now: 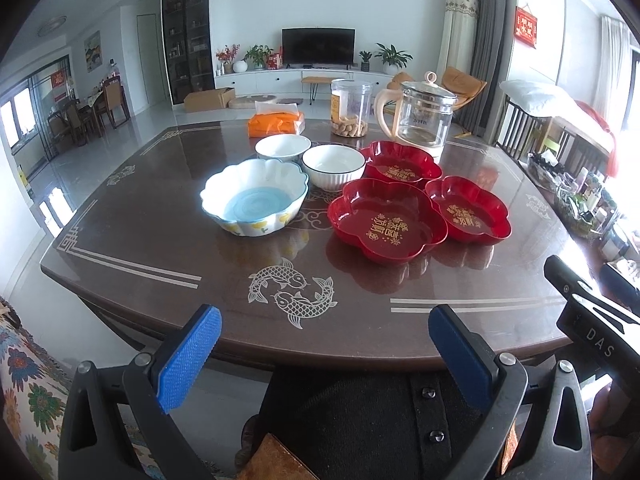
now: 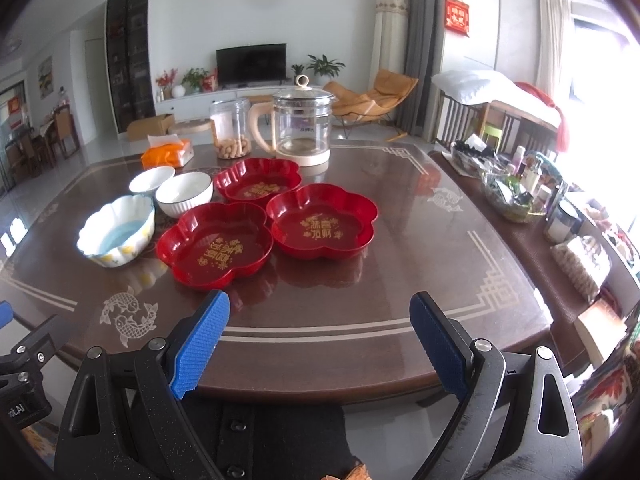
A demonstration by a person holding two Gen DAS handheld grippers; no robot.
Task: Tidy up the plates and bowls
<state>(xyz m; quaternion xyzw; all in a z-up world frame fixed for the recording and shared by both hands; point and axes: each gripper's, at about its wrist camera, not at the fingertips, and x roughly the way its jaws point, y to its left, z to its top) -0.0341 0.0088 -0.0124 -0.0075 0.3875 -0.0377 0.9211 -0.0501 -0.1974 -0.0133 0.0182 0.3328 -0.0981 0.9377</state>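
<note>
Three red flower-shaped plates lie on the dark table (image 1: 160, 240): a near one (image 1: 386, 222), a right one (image 1: 468, 210) and a far one (image 1: 400, 166). Left of them stand a scalloped bowl with a blue bottom (image 1: 256, 196) and two white bowls (image 1: 334, 166) (image 1: 283, 148). The right wrist view shows the same plates (image 2: 214, 246) (image 2: 322, 220) (image 2: 258, 180) and bowls (image 2: 118, 230) (image 2: 184, 194) (image 2: 152, 180). My left gripper (image 1: 324, 340) and right gripper (image 2: 320, 332) are both open and empty, held at the table's near edge.
A glass kettle (image 1: 424, 114), a clear jar of snacks (image 1: 351, 108) and an orange tissue pack (image 1: 276, 122) stand at the table's far side. A side shelf with bottles and baskets (image 2: 516, 196) runs along the right. The right gripper's body (image 1: 592, 312) shows at the left view's right edge.
</note>
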